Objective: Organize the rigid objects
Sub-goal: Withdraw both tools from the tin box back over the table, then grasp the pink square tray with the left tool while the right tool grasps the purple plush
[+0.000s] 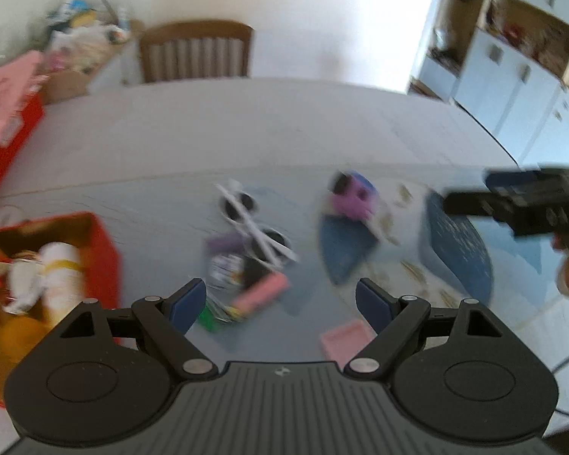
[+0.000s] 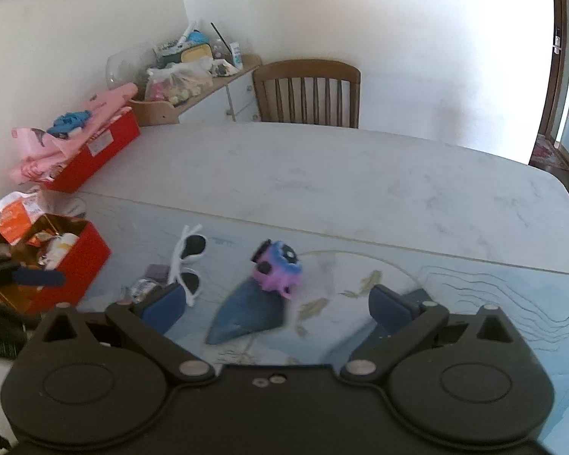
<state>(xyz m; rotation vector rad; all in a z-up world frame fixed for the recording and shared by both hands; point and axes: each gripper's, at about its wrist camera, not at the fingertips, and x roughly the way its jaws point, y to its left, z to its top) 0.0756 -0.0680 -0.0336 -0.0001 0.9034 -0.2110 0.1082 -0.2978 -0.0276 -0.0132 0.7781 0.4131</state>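
Small items lie on a light blue mat (image 2: 474, 303): white sunglasses (image 1: 254, 227) (image 2: 187, 265), a pink and purple toy (image 1: 351, 197) (image 2: 278, 269), a pink bar (image 1: 261, 294), a flat pink piece (image 1: 345, 341), a patterned packet (image 1: 225, 269) and a green item (image 1: 208, 316). My left gripper (image 1: 280, 301) hangs open above the pink bar and packet, holding nothing. My right gripper (image 2: 277, 307) stands wide open and holds nothing, just short of the toy. It also juts in at the right of the blurred left wrist view (image 1: 468, 191).
A red box (image 1: 98, 250) (image 2: 83, 261) of packets and a white roll stands at the mat's left edge. A second red box (image 2: 95, 151) piled with pink cloth sits further back. A wooden chair (image 2: 307, 91) stands behind the pale table (image 2: 322, 174).
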